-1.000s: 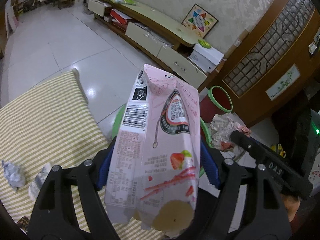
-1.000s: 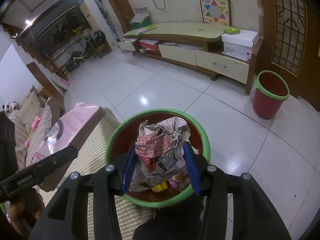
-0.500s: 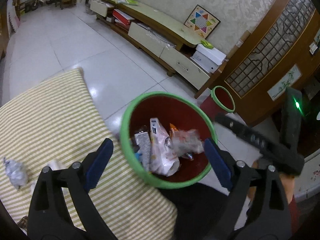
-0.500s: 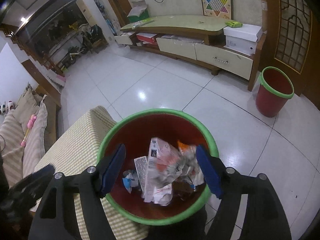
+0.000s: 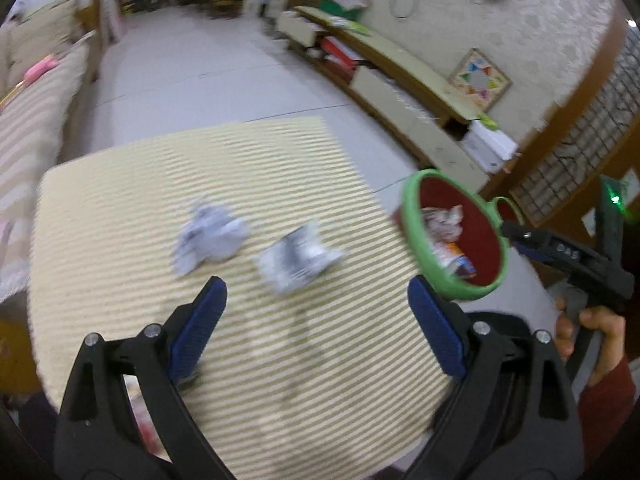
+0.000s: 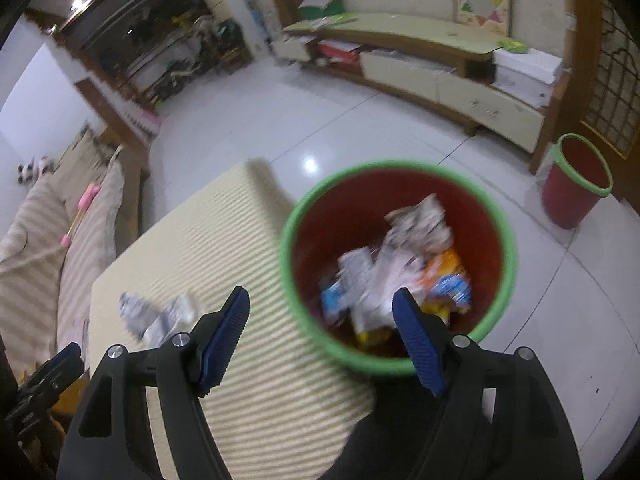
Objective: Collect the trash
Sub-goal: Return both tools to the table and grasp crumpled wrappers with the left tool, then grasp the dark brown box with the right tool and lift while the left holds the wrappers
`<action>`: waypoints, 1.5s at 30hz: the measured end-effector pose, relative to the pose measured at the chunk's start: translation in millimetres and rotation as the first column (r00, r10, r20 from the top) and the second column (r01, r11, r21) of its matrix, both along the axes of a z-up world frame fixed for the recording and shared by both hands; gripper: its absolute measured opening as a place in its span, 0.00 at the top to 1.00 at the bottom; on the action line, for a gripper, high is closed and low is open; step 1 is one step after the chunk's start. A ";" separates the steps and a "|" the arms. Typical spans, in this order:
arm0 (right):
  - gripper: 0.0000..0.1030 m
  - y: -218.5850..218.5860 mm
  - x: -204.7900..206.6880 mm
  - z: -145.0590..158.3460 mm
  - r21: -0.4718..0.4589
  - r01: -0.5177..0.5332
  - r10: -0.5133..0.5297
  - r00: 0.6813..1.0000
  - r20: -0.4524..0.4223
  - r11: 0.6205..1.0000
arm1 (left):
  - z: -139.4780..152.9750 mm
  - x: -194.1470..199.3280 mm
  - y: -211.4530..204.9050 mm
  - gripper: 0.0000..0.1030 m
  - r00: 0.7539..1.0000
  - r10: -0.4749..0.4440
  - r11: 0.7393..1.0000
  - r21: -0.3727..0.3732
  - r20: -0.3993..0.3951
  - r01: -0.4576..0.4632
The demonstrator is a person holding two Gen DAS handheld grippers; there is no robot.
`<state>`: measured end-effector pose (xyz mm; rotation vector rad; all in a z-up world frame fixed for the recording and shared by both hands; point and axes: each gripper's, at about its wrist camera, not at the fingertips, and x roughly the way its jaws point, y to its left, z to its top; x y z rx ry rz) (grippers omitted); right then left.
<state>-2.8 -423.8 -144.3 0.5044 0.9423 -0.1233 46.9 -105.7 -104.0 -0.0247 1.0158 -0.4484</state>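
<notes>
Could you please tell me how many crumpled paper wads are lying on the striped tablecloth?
2: one crumpled wad lies toward the cloth's left-centre, the other wad just right of it, nearer the green-rimmed bin. More may be hidden behind the grippers.

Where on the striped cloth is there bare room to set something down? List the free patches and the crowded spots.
Bare: the striped cloth just ahead of the left gripper, and the far strip towards the floor. Crowded: the middle, where two crumpled papers lie side by side. The bin beside the cloth's edge is littered with wrappers. Both grippers are open and empty.
</notes>
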 end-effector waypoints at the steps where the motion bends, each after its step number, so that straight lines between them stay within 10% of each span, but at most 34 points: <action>1: 0.30 12.8 0.9 -2.2 0.005 -0.023 0.023 1.000 -0.009 1.000 | -2.9 -3.8 8.1 0.13 1.000 0.012 1.000 0.021 -0.003 -0.012; 11: 0.29 132.2 31.5 -11.3 -0.064 -0.343 0.336 0.937 -0.100 0.937 | -73.4 -31.8 99.6 0.13 0.954 0.244 0.964 0.149 -0.176 -0.219; 16: 0.28 199.0 39.8 -4.9 -0.171 -0.576 0.553 0.817 -0.164 0.800 | -98.1 -27.9 117.4 0.14 0.931 0.270 0.963 0.091 -0.244 -0.255; 20: 0.28 231.6 44.6 -4.2 -0.193 -0.659 0.631 0.752 -0.190 0.727 | -110.1 -20.7 126.0 0.43 0.922 0.260 0.965 0.037 -0.287 -0.260; 26: 0.27 282.0 57.6 -11.5 -0.210 -0.771 0.728 0.637 -0.252 0.601 | -98.1 -38.8 160.6 0.58 0.912 0.296 0.942 -0.071 -0.284 -0.328; 36: 0.27 396.0 70.2 -64.1 -0.217 -0.954 0.858 0.282 -0.428 0.205 | -74.9 -71.1 230.9 0.57 0.834 0.506 0.843 -0.078 -0.220 -0.532; 40: 0.27 415.3 69.0 -81.4 -0.211 -0.970 0.859 0.208 -0.468 0.120 | -76.7 -71.3 243.5 0.56 0.818 0.529 0.827 -0.077 -0.228 -0.556; 45: 0.23 424.4 69.9 -96.9 -0.208 -0.972 0.849 0.200 -0.489 0.110 | -75.0 -71.4 240.0 0.54 0.819 0.529 0.828 -0.077 -0.221 -0.556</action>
